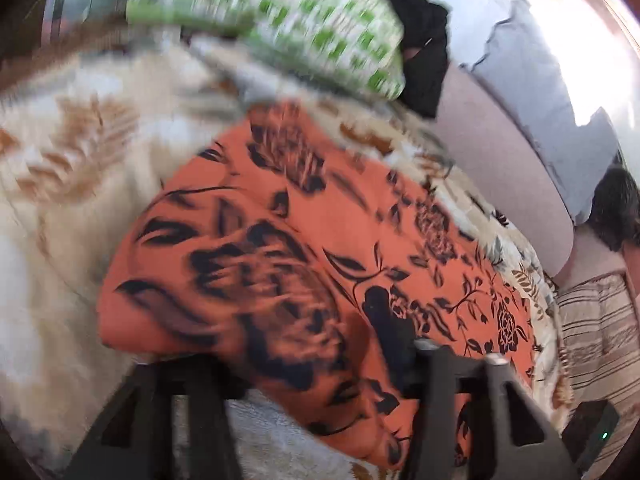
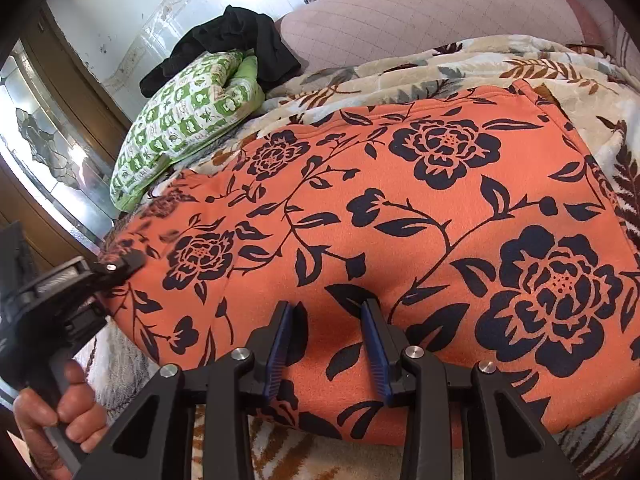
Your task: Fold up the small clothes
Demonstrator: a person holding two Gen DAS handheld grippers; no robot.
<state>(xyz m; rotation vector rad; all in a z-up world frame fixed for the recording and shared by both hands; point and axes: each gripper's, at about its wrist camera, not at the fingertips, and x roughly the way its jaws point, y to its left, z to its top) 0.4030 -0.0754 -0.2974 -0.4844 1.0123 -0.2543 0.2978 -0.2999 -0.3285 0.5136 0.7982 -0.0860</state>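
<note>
An orange garment with black flowers (image 2: 400,216) lies folded flat on a leaf-print blanket (image 2: 500,64). My right gripper (image 2: 330,320) is open, its blue-padded fingers (image 2: 276,344) resting on the garment's near edge with a wide gap. My left gripper (image 2: 120,264) shows at the left of the right wrist view, at the garment's left corner; its jaws seem shut on the cloth. In the blurred left wrist view the garment (image 1: 280,240) drapes over the left gripper (image 1: 316,364) and hides the fingertips.
A green-and-white patterned pillow (image 2: 180,120) and a black garment (image 2: 236,40) lie at the far left of the bed. A padded pink headboard (image 2: 420,12) runs along the back. A glass-panelled door (image 2: 48,140) stands on the left.
</note>
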